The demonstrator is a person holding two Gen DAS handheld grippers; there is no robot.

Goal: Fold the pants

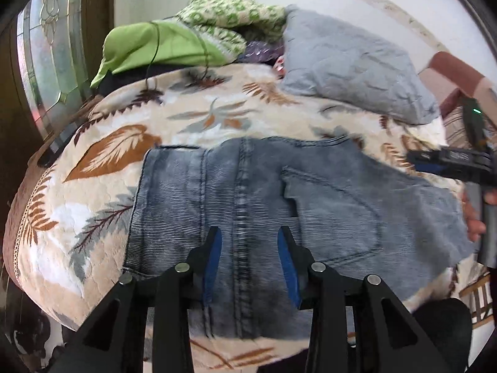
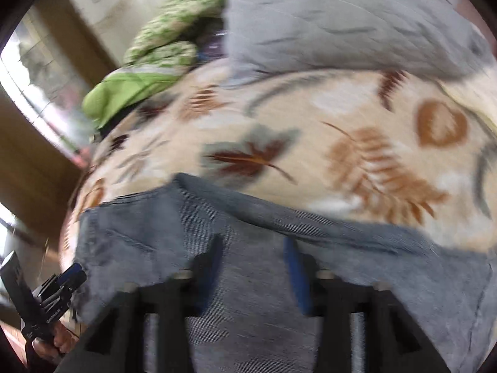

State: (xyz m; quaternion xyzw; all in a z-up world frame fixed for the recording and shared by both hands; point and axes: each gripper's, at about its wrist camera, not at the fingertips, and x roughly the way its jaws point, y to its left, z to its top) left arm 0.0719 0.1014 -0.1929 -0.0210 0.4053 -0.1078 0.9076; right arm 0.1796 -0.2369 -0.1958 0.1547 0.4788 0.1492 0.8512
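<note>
Grey-blue denim pants (image 1: pixel 248 192) lie folded flat on a bed with a cream leaf-print blanket (image 1: pixel 198 112), back pocket up. My left gripper (image 1: pixel 250 236) is open and empty, hovering just above the pants' centre seam. My right gripper (image 2: pixel 253 248) is open and empty over the pants (image 2: pixel 248 279); its view is motion-blurred. The right gripper also shows at the right edge of the left wrist view (image 1: pixel 447 158), beside the pants' right end. The left gripper shows at the lower left of the right wrist view (image 2: pixel 66 279).
A grey pillow (image 1: pixel 354 65) lies at the head of the bed. Green bedding (image 1: pixel 161 46) and a green patterned cloth (image 1: pixel 230 12) are piled at the back left. A glass-panelled door (image 1: pixel 46 49) stands at the left. The bed's edge runs along the left and bottom.
</note>
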